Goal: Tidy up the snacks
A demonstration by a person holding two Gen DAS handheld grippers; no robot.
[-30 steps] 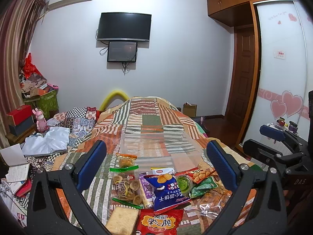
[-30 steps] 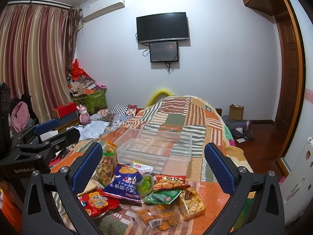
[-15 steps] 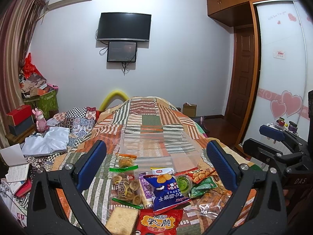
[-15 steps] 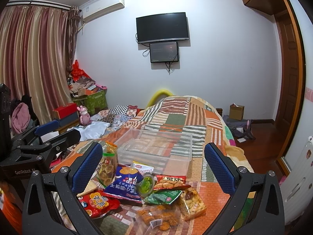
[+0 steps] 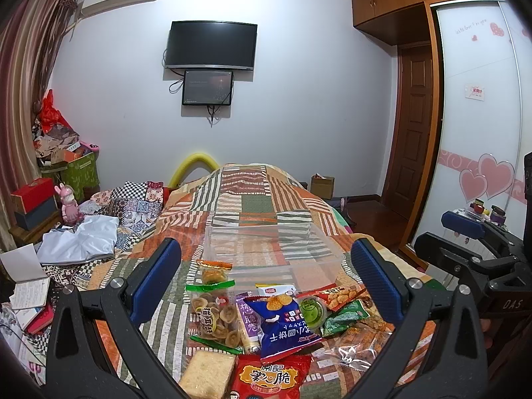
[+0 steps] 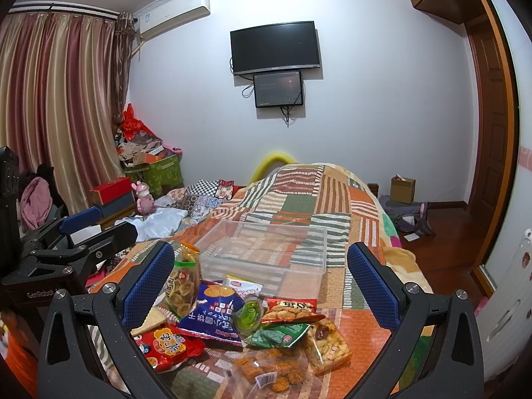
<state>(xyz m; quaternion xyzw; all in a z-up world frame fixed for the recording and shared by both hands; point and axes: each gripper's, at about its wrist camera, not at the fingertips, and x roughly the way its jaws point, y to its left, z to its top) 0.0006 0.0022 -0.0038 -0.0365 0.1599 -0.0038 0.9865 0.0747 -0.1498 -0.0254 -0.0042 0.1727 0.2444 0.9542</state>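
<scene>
Clear plastic, the rectangular storage box (image 5: 272, 249) is seen empty on the patchwork quilt (image 5: 259, 196), just behind the heap of snack packets (image 5: 282, 319). Both the left gripper (image 5: 266, 279) and right gripper (image 6: 261, 279) are held wide apart, nothing gripped. Sorting is judged unstarted; 1 packet must be approached and pinched.

Both cameras look forward over the bed (image 5: 259, 206) toward the far wall. Both see the snack pile (image 5: 276, 319) up close (one from the left, one from the right).

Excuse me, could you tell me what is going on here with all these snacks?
A person holds two grippers, both open and empty, over a heap of snack packets on a patchwork bedspread. A clear plastic box sits empty behind the heap. The left gripper and right gripper grip nothing; sorting has not started.
</scene>
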